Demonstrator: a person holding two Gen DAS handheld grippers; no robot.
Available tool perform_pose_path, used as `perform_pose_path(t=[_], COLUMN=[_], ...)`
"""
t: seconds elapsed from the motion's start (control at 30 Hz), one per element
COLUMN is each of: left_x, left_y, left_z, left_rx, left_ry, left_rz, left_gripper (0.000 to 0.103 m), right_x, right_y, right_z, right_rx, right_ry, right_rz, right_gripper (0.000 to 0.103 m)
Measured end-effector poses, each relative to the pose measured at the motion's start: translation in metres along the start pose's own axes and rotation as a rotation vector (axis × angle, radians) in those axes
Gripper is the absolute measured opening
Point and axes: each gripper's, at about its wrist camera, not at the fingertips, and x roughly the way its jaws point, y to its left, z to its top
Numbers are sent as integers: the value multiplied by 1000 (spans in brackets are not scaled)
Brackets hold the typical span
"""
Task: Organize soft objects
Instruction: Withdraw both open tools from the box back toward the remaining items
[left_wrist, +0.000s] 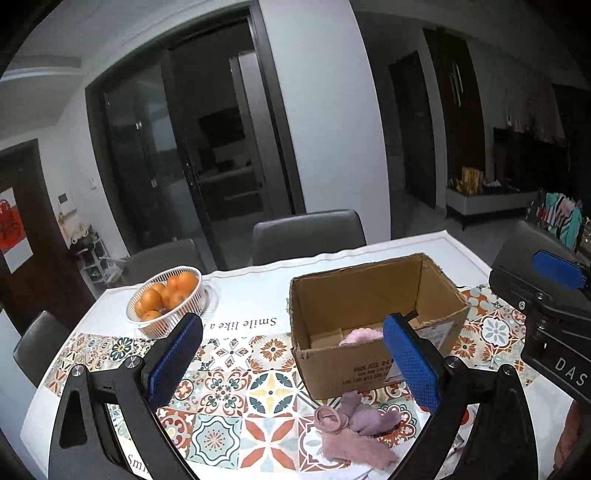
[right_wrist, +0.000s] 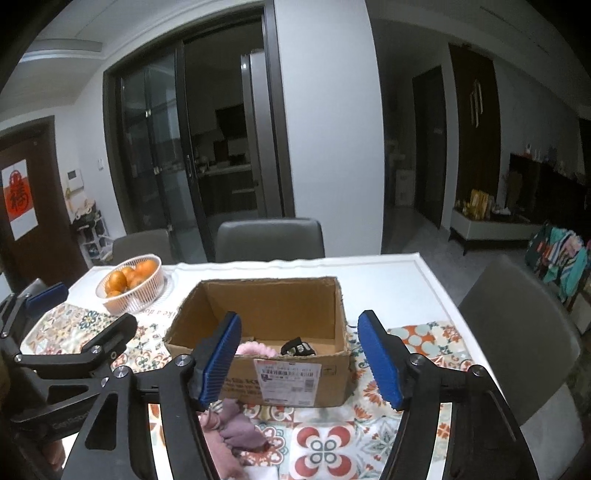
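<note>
Above the patterned table (left_wrist: 229, 373), left gripper (left_wrist: 291, 365) and right gripper (right_wrist: 301, 363) level, both spread wide, empty.

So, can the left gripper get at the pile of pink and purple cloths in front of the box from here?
Probably yes. The left gripper is open, the cloth pile lies on the table between its fingers' line and the cardboard box, and nothing covers it.

A box (left_wrist: 373, 325) is set on the table (left_wrist: 258, 295), with a basket (left_wrist: 168, 301) of oranges (left_wrist: 173, 291) to its left. 2 chairs (left_wrist: 308, 234) are placed behind the table. Cloths (left_wrist: 354, 432) are piled before the box, and a puff (right_wrist: 255, 349) is seen inside it.
</note>
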Motion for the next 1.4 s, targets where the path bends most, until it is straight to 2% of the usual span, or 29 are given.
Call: perform_pose_path(t=[0.07,0.3,0.77,0.97,1.17,1.4], left_x=[-12,-50,-94,-96,-88,-65], left_y=[4,10,10,9,2,-5], left_z=[-5,-32,-90,-113,-134,-160], left_rx=[-11,-19,-33,-33,-17,8], left_ry=[-30,-110,-173,-161,-139,-51], left_rz=[2,32,32,23,32,16], left_gripper=[100,100,100,100,100,100], right_x=[-9,-42,-86,-89,-79,-58], right_y=[2,6,15,19,19,12], right_z=[-3,-20,-70,-94,-121,-142], right_rx=[-2,5,-16,-25,-19,-6], right_ry=[-10,-60,-142,-124,-68,15], right_rz=[0,7,38,54,74,67], right_gripper=[71,72,82,84,89,89])
